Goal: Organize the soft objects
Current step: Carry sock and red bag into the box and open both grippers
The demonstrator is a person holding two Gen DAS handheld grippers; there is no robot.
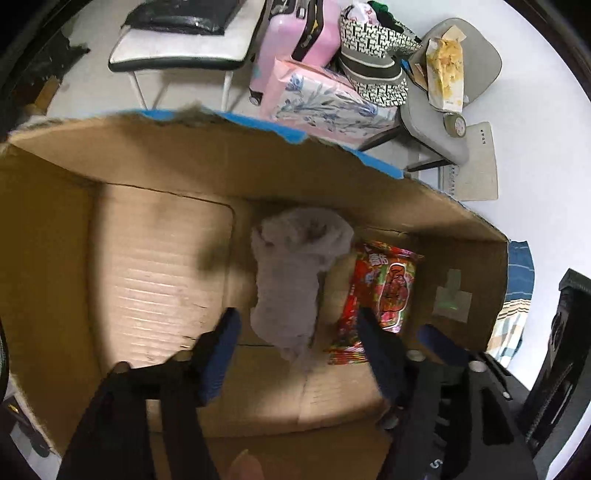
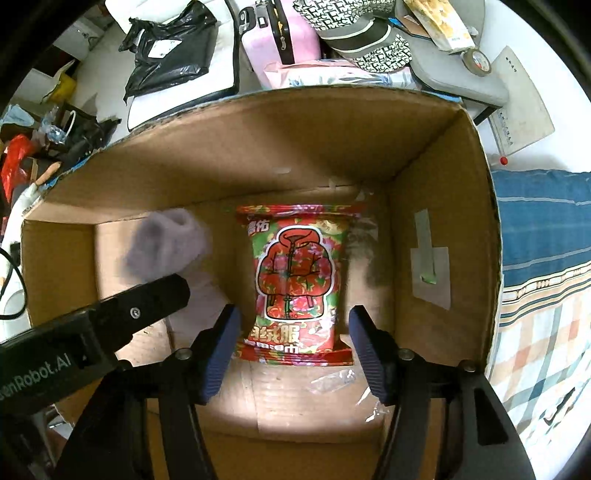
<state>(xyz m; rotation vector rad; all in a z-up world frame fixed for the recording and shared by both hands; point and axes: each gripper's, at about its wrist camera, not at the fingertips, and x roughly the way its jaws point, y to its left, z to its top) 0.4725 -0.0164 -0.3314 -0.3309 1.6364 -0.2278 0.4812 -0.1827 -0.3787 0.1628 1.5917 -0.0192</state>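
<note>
A grey fluffy sock lies inside the open cardboard box, blurred, just ahead of my open left gripper. It also shows in the right wrist view. A red printed soft packet lies flat on the box floor right of the sock; it also shows in the left wrist view. My right gripper is open, its fingers either side of the packet's near end. The left gripper's body crosses the right view at left.
Behind the box stand a pink suitcase, a pink floral pack, a patterned bag, a grey chair with a yellow packet and a white stool with a black bag. A blue checked cloth lies right of the box.
</note>
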